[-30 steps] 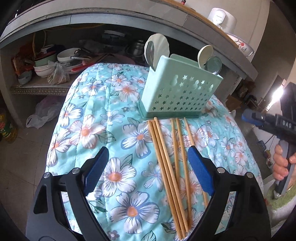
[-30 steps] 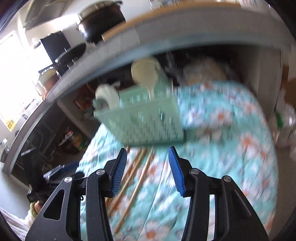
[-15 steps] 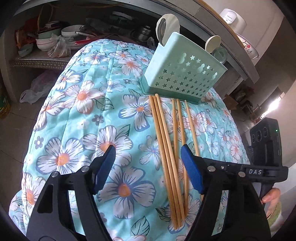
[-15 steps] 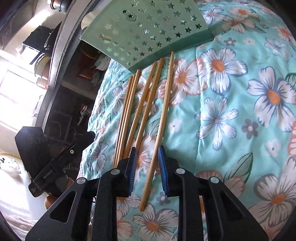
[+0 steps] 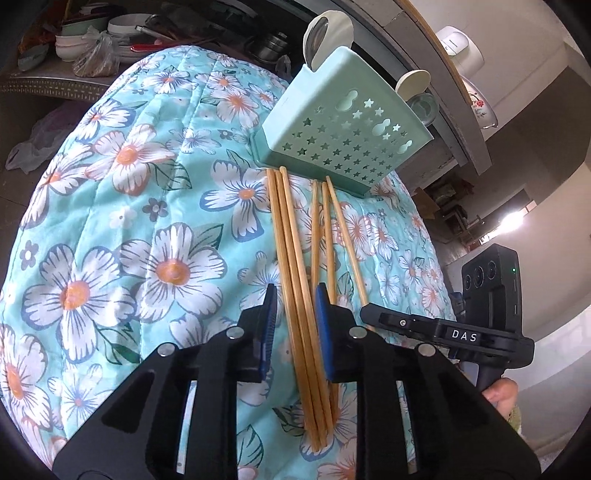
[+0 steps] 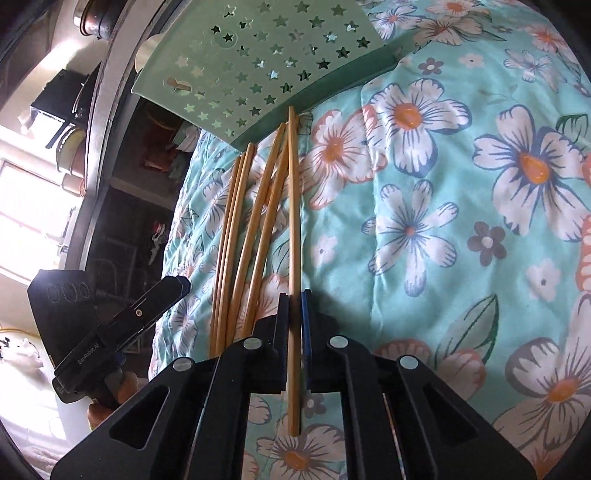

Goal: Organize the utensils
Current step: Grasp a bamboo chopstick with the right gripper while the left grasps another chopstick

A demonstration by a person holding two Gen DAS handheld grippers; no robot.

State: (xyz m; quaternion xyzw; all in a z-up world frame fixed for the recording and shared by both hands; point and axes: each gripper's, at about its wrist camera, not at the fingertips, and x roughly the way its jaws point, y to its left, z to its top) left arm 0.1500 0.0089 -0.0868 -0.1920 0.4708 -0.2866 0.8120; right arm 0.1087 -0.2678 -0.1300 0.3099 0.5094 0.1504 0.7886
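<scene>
Left wrist view: left tool (image 5: 294, 306) at lower centre, its blue pads closing around a bundle of three chopsticks (image 5: 295, 280); pads not yet pressing, as far as the frame shows.
Right wrist view: right tool (image 6: 294, 314) at lower centre, pressed together on a single chopstick (image 6: 293, 221), the rightmost of the row.
Chopsticks' place: lying on the floral cloth (image 5: 147, 221) over the surface, tips toward the mint utensil holder (image 5: 343, 136) at upper centre.
Holder contents: spoons (image 5: 325, 33) stand in it, seen only in the left view.
Step in hand: grasping chopsticks from both sides, judged.
Next move: likely lift, tip upright, drop into the holder; the thin stick could pivot or slip.
View difference: right view shows the pinch closely but crops the holder's top; each view shows the other tool at its edge.
</scene>
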